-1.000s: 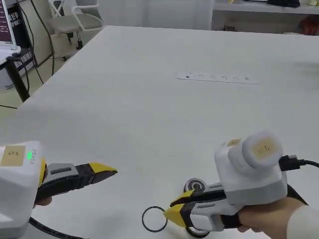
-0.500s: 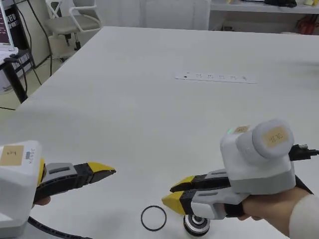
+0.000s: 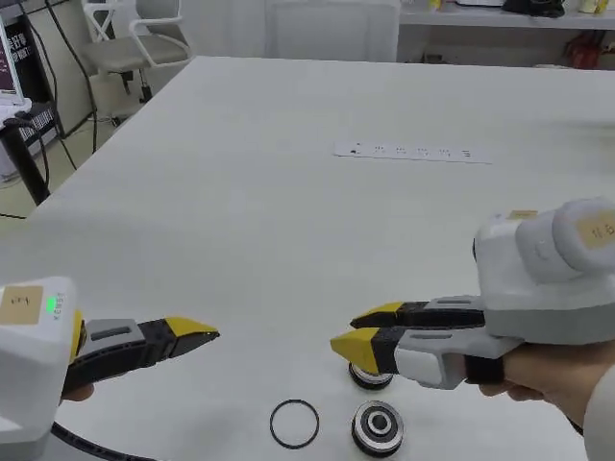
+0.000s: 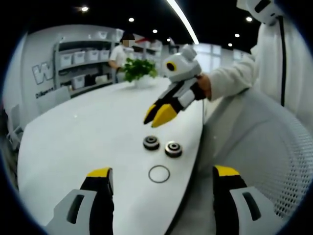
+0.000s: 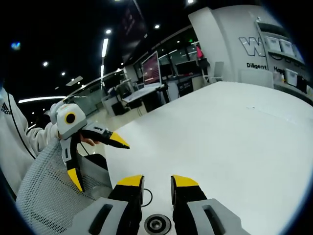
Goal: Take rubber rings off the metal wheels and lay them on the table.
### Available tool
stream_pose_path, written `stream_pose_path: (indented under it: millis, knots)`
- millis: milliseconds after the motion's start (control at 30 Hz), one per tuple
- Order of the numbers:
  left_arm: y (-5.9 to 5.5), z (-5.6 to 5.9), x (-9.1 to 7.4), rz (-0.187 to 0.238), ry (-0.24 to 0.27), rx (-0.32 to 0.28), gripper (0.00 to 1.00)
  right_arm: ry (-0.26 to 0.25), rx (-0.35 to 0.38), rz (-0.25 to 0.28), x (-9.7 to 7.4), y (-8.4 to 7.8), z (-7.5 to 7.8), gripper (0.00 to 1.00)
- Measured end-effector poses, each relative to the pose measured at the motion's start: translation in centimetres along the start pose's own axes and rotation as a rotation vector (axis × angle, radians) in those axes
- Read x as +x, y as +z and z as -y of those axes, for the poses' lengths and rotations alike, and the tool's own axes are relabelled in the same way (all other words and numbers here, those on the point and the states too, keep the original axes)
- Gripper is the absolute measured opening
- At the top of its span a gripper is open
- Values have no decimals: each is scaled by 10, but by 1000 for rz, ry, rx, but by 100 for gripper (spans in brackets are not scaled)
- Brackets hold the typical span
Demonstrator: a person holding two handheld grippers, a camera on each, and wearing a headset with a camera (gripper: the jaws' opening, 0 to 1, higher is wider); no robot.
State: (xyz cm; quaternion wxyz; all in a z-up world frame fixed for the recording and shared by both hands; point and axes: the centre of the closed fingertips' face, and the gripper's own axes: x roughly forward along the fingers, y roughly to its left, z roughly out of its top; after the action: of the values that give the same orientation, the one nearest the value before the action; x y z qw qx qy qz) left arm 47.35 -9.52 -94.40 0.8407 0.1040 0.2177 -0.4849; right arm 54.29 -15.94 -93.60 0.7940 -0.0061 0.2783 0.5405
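metal wheel (image 3: 369, 377) under right gripper (image 3: 363, 329) jaws

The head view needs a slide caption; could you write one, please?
Right gripper hovers over one metal wheel; rubber ring lies beside second wheel.

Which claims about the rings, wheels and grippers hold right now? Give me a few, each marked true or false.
1. One rubber ring lies loose on the table, beside the near wheel. True.
2. The right gripper is clamped on a wheel. False: its jaws stand slightly apart with nothing between them, above the far wheel.
3. The left gripper is open and holds nothing. True: its own view shows the jaws wide apart.
4. Three metal wheels sit on the table. False: there are two, the near wheel and the far wheel.
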Motion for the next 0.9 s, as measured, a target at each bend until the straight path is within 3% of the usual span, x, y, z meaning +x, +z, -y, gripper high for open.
stream_pose_path:
  millis: [100,333,733,900]
  knots:
    - [2,-1,-1,15,6,-8,85,-8,-3,22,-6,5,2,20]
    - [1,-1,-2,-2,8,13,85,-21,-13,53,-22,10,7,21]
    - [3,2,-3,-12,-4,44,87,-3,-24,1,-40,-8,6,24]
    - [13,4,-6,6,-10,48,88,1,-22,-19,-44,-15,6,25]
